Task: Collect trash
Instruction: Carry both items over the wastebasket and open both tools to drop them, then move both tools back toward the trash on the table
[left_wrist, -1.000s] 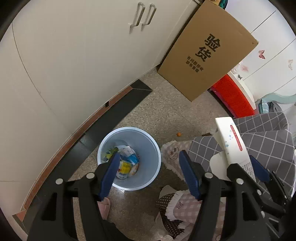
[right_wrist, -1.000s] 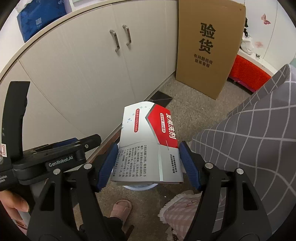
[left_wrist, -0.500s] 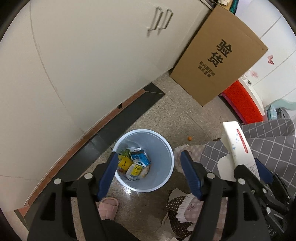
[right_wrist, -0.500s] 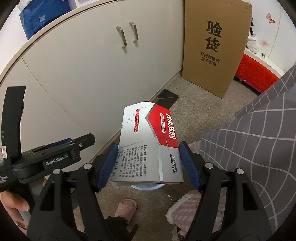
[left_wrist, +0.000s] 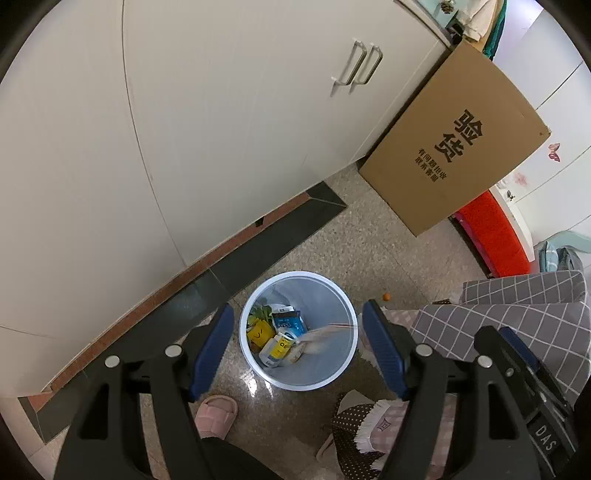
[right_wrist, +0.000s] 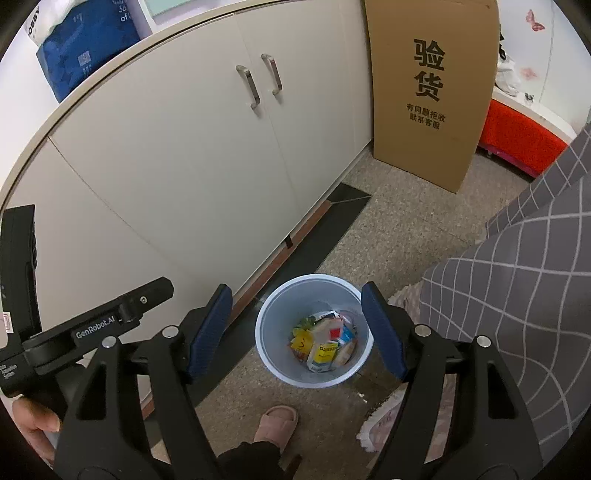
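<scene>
A pale blue waste bin (left_wrist: 334, 376) stands on the speckled floor below both grippers; it also shows in the right wrist view (right_wrist: 273, 354). It holds several packets and cartons. The white and red carton (right_wrist: 328, 328) lies inside on top of the pile; in the left wrist view it is a blurred streak (left_wrist: 325, 332). My left gripper (left_wrist: 297, 349) is open and empty above the bin. My right gripper (right_wrist: 297, 332) is open and empty above the bin, with the left gripper's body (right_wrist: 92, 325) to its left.
White cabinets (left_wrist: 221, 129) run along the left. A tall cardboard box (left_wrist: 454, 147) leans at the back. A grey checked cover (right_wrist: 517, 295) lies to the right, a red object (left_wrist: 495, 236) beyond it. A pink slipper (right_wrist: 277, 421) and a fringed mat (left_wrist: 369, 424) are near the bin.
My right gripper has opened and let go of the white and red carton, which has dropped into the bin. Both grippers have shifted so the bin lies between their fingers.
</scene>
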